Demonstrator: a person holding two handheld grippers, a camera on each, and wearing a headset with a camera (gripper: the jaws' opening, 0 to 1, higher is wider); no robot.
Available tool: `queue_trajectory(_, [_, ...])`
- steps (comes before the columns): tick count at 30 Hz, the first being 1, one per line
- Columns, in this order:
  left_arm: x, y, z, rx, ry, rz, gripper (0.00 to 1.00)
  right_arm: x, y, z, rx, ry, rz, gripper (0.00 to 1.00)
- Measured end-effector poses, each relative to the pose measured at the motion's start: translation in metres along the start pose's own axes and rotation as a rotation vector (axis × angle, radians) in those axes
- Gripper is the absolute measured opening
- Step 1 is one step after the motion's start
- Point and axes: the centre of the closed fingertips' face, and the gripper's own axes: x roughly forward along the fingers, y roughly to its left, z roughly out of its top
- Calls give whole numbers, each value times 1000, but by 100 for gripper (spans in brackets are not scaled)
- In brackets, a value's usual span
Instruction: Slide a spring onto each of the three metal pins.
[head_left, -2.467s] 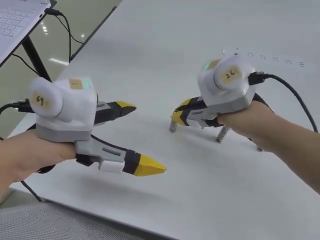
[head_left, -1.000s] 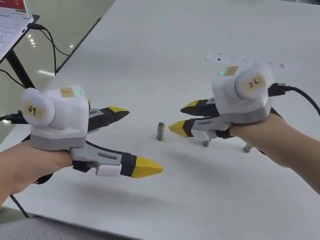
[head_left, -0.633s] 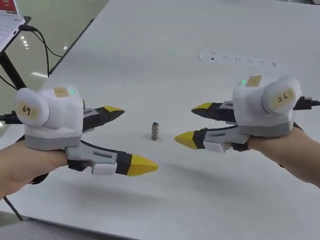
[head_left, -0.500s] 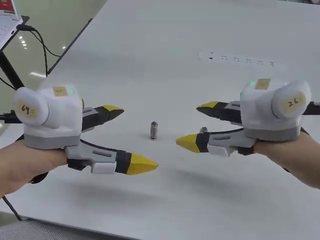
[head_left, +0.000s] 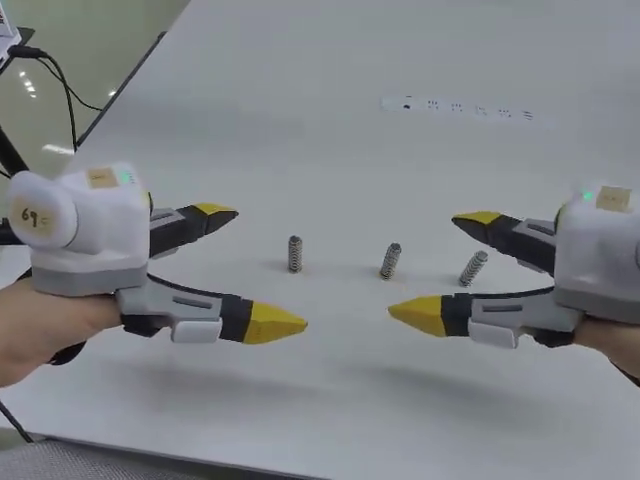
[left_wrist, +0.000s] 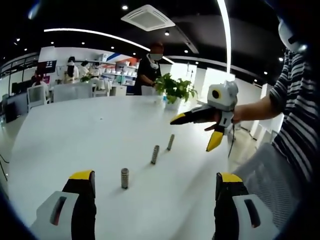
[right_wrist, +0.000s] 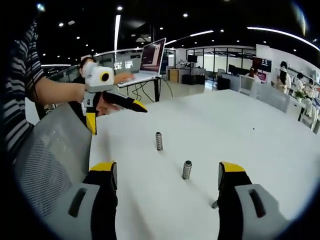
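On the white desk (head_left: 330, 400), three springs (head_left: 390, 261) stand in a row between left tongs (head_left: 268, 267) and right tongs (head_left: 424, 263), both spread, empty.

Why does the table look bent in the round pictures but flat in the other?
Left gripper view: a fisheye lens bows the table and ceiling lights. Right gripper view: same bowing. Head view: the table looks flat, with soft shadows under the left gripper and right gripper.

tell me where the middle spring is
In the head view the middle spring stands on the white table, in a row between the left spring and the leaning right spring.
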Motion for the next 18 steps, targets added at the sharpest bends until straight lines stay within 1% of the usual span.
queue_trajectory(3, [-1, 2, -1, 19, 3, 9, 98, -9, -2, -7, 33, -20, -21, 91])
queue_trajectory(5, [-2, 2, -2, 19, 3, 12, 98, -14, -4, -14, 58, -19, -39, 98])
queue_trajectory(6, [-3, 3, -2, 19, 3, 14, 98, -16, -6, -16, 63, -25, -49, 99])
queue_trajectory(8, [-5, 3, -2, 23, 3, 19, 98, -22, -7, -21, 70, -34, -52, 99])
queue_trajectory(10, [-6, 4, -2, 25, 3, 23, 98, -26, -10, -25, 89, -36, -72, 99])
queue_trajectory(13, [-9, 4, 0, 29, -5, 32, 98, -34, -11, -28, 109, -54, -84, 99])
queue_trajectory(18, [-13, 4, -1, 32, -5, 40, 98, -42, -13, -32, 120, -53, -100, 99])
